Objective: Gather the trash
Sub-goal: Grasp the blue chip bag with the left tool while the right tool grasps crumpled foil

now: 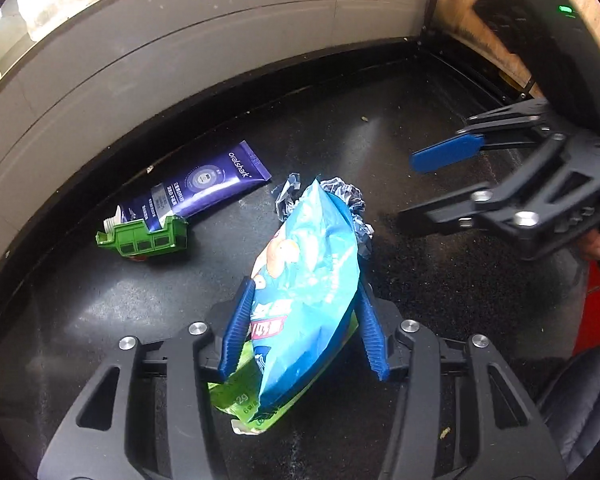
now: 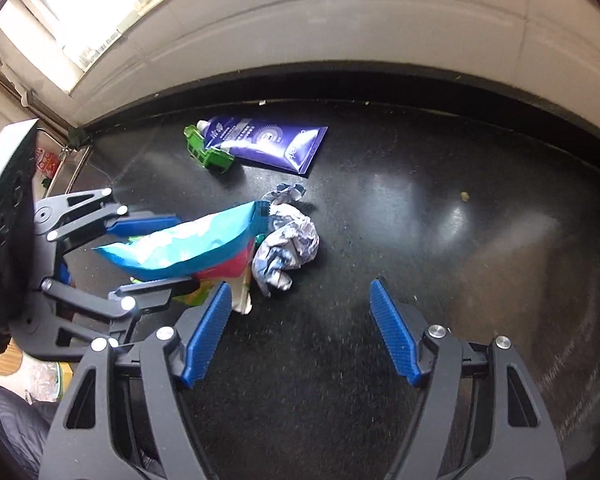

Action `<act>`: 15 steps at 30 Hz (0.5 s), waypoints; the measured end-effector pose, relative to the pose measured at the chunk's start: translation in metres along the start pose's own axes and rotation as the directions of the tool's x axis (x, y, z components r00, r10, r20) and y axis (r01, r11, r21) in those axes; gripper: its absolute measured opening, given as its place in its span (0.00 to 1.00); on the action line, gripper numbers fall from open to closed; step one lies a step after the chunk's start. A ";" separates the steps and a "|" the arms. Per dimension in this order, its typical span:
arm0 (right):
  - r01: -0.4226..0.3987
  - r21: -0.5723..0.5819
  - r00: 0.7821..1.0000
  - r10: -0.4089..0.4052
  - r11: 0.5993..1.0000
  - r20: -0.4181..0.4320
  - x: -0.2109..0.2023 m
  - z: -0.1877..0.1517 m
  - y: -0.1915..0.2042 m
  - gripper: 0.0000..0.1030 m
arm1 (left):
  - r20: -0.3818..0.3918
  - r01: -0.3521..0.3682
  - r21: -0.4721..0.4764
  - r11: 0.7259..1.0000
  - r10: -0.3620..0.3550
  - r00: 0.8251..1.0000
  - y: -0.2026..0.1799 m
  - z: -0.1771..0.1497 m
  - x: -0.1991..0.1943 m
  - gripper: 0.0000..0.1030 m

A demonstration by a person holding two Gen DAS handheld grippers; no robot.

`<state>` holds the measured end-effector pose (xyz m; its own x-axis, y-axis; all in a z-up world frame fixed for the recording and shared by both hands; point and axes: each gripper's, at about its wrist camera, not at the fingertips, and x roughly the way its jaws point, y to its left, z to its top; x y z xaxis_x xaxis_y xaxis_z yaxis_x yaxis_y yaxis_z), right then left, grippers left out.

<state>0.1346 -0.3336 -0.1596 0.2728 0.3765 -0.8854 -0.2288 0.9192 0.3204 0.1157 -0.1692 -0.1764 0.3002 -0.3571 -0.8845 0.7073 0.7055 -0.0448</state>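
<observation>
The left tool [image 1: 306, 322] pinched the blue snack bag [image 1: 312, 268] at frame centre; the right tool [image 2: 300, 332] gaped wide, empty. The slick, puffy bag could slip free when lifted.

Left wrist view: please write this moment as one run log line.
left gripper: shut on blue snack bag | right gripper: open, empty | on floor: purple tube, crumpled paper
</observation>
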 end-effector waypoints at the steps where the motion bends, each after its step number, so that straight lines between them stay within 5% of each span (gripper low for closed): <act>1: -0.007 -0.002 1.000 0.007 1.000 -0.006 0.004 0.003 -0.001 0.68 | 0.002 0.011 -0.005 1.000 -0.011 1.000 0.000 0.000 -0.002 0.31; 8: -0.045 -0.039 0.998 0.043 0.998 -0.050 0.031 0.024 0.003 0.65 | 0.046 0.006 -0.094 0.996 -0.001 0.999 0.014 0.000 -0.028 0.22; 11: -0.052 -0.041 0.996 0.049 0.998 -0.070 0.043 0.028 0.004 0.53 | 0.070 0.011 -0.141 0.990 -0.001 0.998 0.021 0.000 -0.041 0.22; 12: -0.060 -0.041 0.995 0.056 0.997 -0.083 0.046 0.030 0.005 0.40 | 0.072 0.009 -0.149 0.989 0.002 0.997 0.023 -0.001 -0.043 0.22; 15: -0.049 -0.041 0.996 0.045 0.998 -0.077 0.045 0.030 0.007 0.37 | 0.069 -0.022 -0.168 0.986 0.034 0.997 0.027 -0.006 -0.049 0.22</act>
<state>0.1731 -0.3067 -0.1874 0.1897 0.4079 -0.8931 -0.2796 0.8944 0.3491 0.1162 -0.1292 -0.1375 0.3678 -0.3742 -0.8513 0.5831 0.8059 -0.1023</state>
